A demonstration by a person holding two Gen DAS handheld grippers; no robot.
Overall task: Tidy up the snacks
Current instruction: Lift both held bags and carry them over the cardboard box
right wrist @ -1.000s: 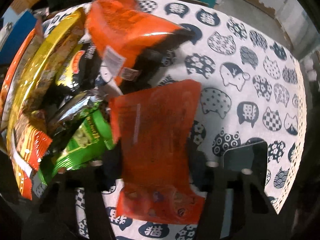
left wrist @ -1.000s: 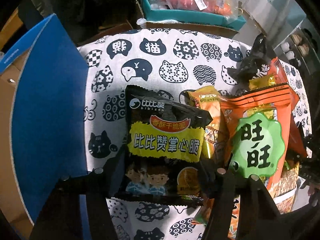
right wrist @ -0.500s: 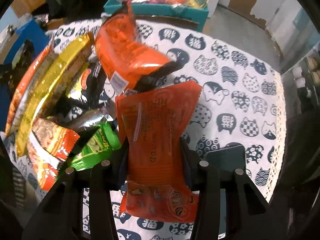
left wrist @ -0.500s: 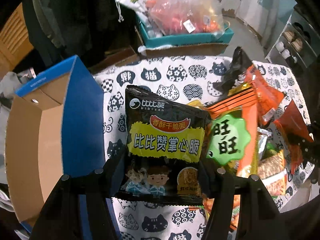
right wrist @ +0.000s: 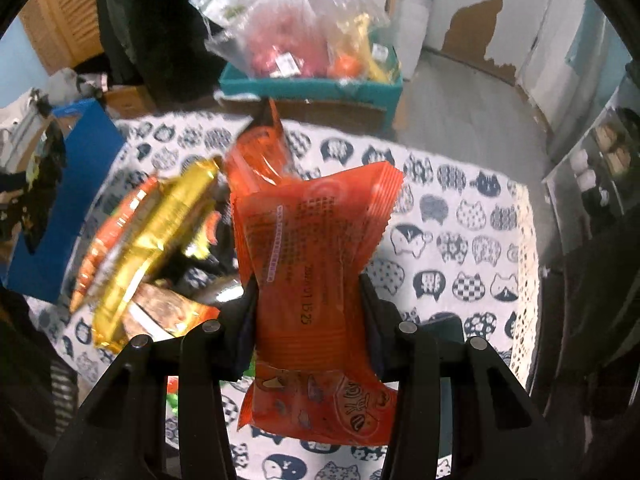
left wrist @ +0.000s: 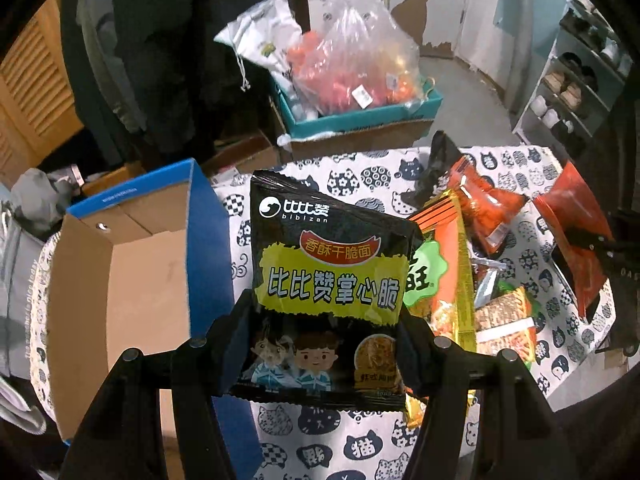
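Note:
My left gripper (left wrist: 322, 320) is shut on a black noodle-snack packet (left wrist: 324, 264) with a yellow band, held in the air above the cat-print tablecloth (left wrist: 360, 176). An open blue cardboard box (left wrist: 120, 264) stands just left of it. In the right wrist view my right gripper (right wrist: 306, 304) is shut on an orange snack packet (right wrist: 312, 248), pinched at its waist and lifted off the cloth. A pile of snack packets (right wrist: 136, 248) lies to its left. The orange packet (left wrist: 576, 232) and the right gripper's dark body show at the far right of the left wrist view.
Behind the table a teal box (left wrist: 360, 116) holds clear plastic bags of goods (left wrist: 360, 60). A dark phone (right wrist: 444, 328) lies on the cloth by my right gripper. A shelf with shoes (left wrist: 572, 88) stands at the right. Dark clothing hangs at the back left.
Both grippers rose with their packets, so more of the room shows. The right jaws squeezed tighter on the orange packet. The blue box's open inside came into view.

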